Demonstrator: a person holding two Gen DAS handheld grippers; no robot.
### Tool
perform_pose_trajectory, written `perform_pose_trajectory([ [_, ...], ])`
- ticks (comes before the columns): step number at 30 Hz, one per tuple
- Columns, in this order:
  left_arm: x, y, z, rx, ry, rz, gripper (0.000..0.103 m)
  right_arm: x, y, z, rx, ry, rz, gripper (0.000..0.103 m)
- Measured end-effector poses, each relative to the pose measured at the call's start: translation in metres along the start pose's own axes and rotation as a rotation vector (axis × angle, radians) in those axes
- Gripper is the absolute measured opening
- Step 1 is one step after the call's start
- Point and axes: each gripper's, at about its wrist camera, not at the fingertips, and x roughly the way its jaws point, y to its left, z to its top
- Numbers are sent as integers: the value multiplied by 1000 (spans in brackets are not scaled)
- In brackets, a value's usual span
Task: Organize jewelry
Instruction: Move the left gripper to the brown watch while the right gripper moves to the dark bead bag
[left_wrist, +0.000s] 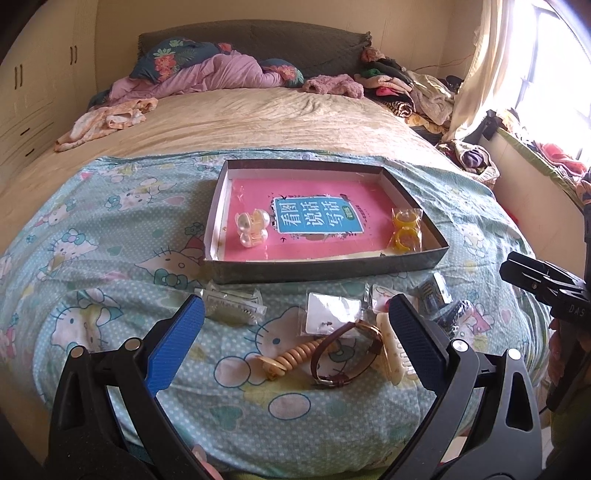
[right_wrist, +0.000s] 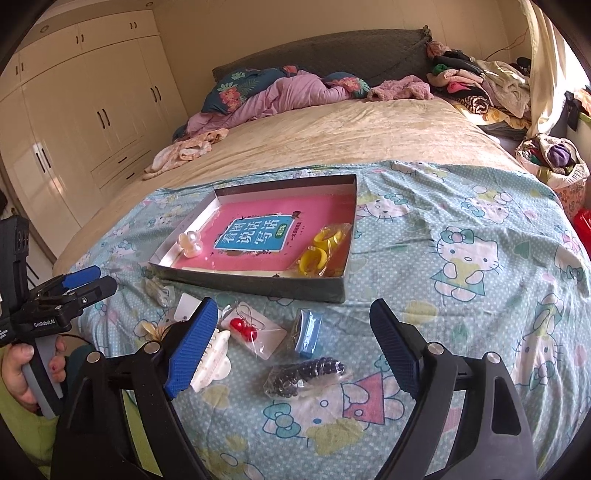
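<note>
My left gripper (left_wrist: 295, 332) hangs released, nothing pinched — the brown-strapped watch (left_wrist: 351, 354) lies between its blue pads. My right gripper (right_wrist: 295, 350) gapes too, over the dark bead bag (right_wrist: 306, 373). The box (right_wrist: 258, 284) sits at twelve o'clock, holding yellow rings (right_wrist: 321, 247) and a pearl clip (right_wrist: 190, 243).

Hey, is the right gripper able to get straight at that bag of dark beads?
Probably yes. The right gripper is open and the bag of dark beads lies in the gap ahead of its fingers, alone on the sheet, with nothing over it.
</note>
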Motion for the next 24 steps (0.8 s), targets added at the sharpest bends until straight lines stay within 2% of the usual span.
perform_pose_trajectory([
  [12,11,-9,-36,54,93,-18,93,4,-3,-20,5,55,9,83],
  [16,15,-12,-44,41,126,-52,91,7,-5,-28,11,79,9,83],
  [17,17,-13,-46,39,134,-62,87,9,-5,-30,14,86,10,83],
  [20,24,-13,-51,13,170,-106,66,12,-5,-35,18,103,16,83],
  [24,33,-11,-56,-7,203,-126,41,14,-4,-41,17,116,26,83],
])
